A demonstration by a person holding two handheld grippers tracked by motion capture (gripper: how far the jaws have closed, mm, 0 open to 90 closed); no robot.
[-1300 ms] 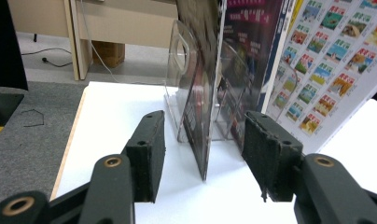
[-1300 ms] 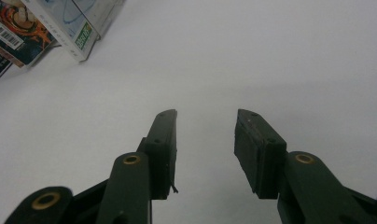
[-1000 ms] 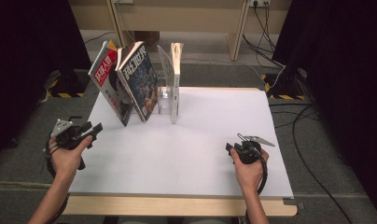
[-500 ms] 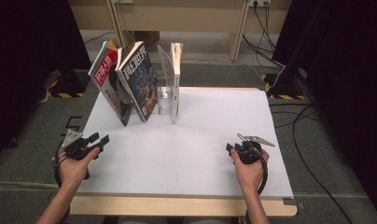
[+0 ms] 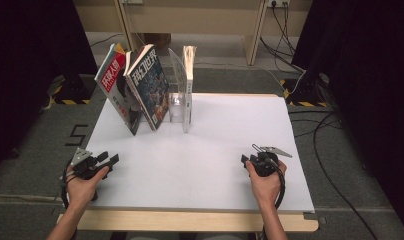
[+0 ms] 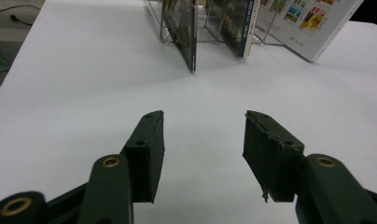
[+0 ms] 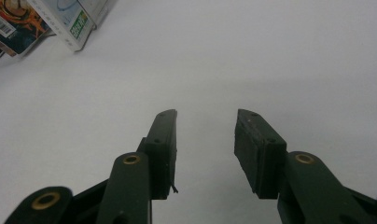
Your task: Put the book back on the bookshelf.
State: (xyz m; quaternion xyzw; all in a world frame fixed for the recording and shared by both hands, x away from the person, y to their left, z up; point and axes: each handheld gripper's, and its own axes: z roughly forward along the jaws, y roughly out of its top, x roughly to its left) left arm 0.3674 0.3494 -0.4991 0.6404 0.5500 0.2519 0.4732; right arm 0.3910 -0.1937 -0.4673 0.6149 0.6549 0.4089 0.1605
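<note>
White table [image 5: 200,165] is filling mid-frame in the high view, grey carpet around it, dark curtains at both sides, cables trailing at upper right.

Left tongs [image 5: 108,161] are hovering over the table's left edge, lower left of the frame, spread wide with nothing between the pads. Left gripper view: both black pads are standing apart over bare white surface, aimed toward the books. Right tongs [image 5: 246,161] are sitting lower right of centre, also spread and empty; the right gripper view is showing bare table between the pads and book corners at its upper left.

Outward from there: a clear rack [image 5: 177,107] is standing at the upper-left part of the table, well apart from both tongs. A red-covered magazine [image 5: 115,80] and a blue-covered magazine [image 5: 150,85] are leaning left in it. A thin white book [image 5: 188,80] is standing nearly upright on the rack's right.

Looks like the step in hand is the approach to the books, left tongs nearest. To do it well:
- keep the tongs spread until a spine or cover edge is fully between the pads
- come in along the gap between books, not across the covers
- pinch near the upper edge, lift straight out of the slot so the leaning neighbours aren't dragged
- right tongs can be steadying the rack if it starts sliding
</note>
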